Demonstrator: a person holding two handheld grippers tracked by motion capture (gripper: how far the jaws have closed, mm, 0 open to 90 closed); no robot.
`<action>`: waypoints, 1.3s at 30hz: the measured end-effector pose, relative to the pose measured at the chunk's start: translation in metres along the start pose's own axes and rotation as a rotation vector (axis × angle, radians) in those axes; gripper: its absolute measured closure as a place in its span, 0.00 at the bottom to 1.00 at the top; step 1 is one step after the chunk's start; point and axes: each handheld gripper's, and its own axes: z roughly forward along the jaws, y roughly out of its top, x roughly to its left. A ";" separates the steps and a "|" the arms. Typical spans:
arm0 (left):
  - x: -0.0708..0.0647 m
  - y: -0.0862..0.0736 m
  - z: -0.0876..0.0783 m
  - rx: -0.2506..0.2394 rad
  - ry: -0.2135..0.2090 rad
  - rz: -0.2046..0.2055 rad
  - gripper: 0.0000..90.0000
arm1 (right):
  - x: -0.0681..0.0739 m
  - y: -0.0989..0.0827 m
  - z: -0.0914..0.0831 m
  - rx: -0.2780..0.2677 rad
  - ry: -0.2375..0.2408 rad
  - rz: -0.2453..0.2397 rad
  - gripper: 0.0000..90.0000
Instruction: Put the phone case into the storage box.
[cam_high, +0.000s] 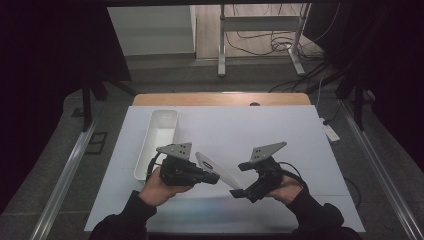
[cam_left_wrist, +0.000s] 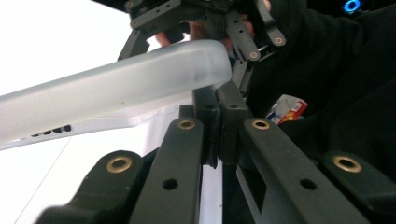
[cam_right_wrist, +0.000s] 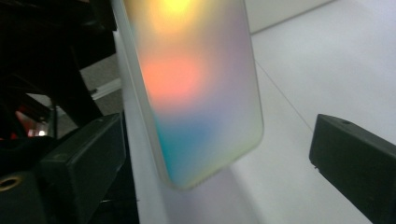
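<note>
**Frosted phone case held between two grippers**

Translucent plastic, one phone case (cam_high: 218, 169) hangs above the white table (cam_high: 280, 135), slanting between two grippers. One left gripper (cam_high: 214, 176) has its jaws pinched tight on the case's lower edge, as the left gripper view shows. One right gripper (cam_high: 239, 192) stands with jaws spread wide on either side of the case's end (cam_right_wrist: 196, 93), the pads not pressing it. One white tray (cam_high: 159, 140) lies near the left hand.
</note>
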 end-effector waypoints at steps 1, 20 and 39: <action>0.000 0.000 0.000 0.002 0.005 -0.002 0.98 | 0.000 0.000 0.000 0.004 -0.005 -0.001 0.02; 0.000 0.002 -0.006 0.050 0.116 -0.010 0.98 | -0.001 -0.007 -0.012 0.007 -0.143 0.017 0.00; 0.008 0.006 -0.013 0.083 0.235 -0.010 0.98 | -0.003 -0.023 -0.028 0.010 -0.258 0.068 0.00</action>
